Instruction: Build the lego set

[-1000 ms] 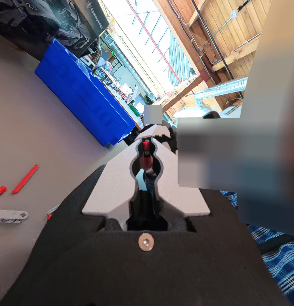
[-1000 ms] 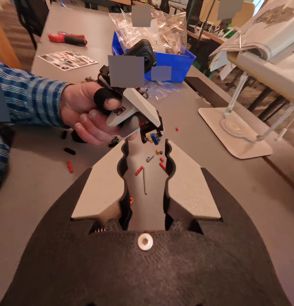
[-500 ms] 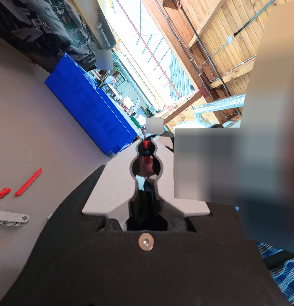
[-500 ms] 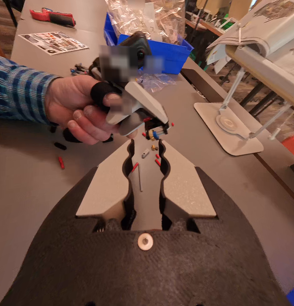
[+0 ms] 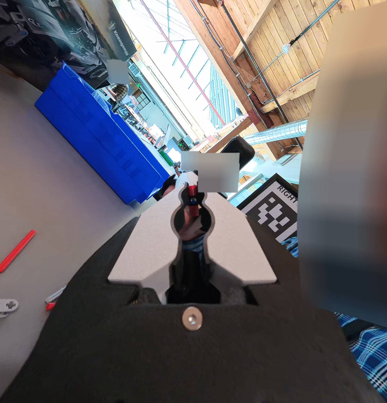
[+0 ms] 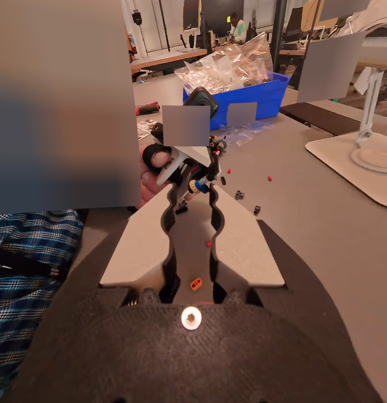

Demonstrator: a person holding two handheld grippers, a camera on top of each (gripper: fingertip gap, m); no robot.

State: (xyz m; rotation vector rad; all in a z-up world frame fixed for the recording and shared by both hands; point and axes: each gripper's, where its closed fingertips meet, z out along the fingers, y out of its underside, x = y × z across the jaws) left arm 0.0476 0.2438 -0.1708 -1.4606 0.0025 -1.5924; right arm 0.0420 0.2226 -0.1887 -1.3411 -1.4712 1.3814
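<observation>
My left gripper [image 5: 190,194] is tilted up off the table and shut on a small lego assembly [image 5: 193,209] with red and blue parts. In the right wrist view the left gripper [image 6: 206,168] is held in a hand, and the assembly's tan gear and blue piece [image 6: 198,185] stick out of it. My right gripper [image 6: 192,192] is open and empty. Its fingertips [image 6: 212,192] frame the gear end of the assembly; I cannot tell if they touch it.
An orange piece [image 6: 196,284], a red pin [image 6: 209,243] and black pieces [image 6: 240,194] lie on the grey table. A blue bin [image 6: 266,98] with plastic bags stands behind. A white stand base [image 6: 341,165] is at right. A red axle [image 5: 13,250] and white beam [image 5: 5,304] lie left. My two grippers' fingertips are within a few centimetres of each other.
My right gripper has moved forward to the left gripper, so the assembly's gear end now lies level with its fingertips. The left gripper has turned slightly, still shut on the assembly.
</observation>
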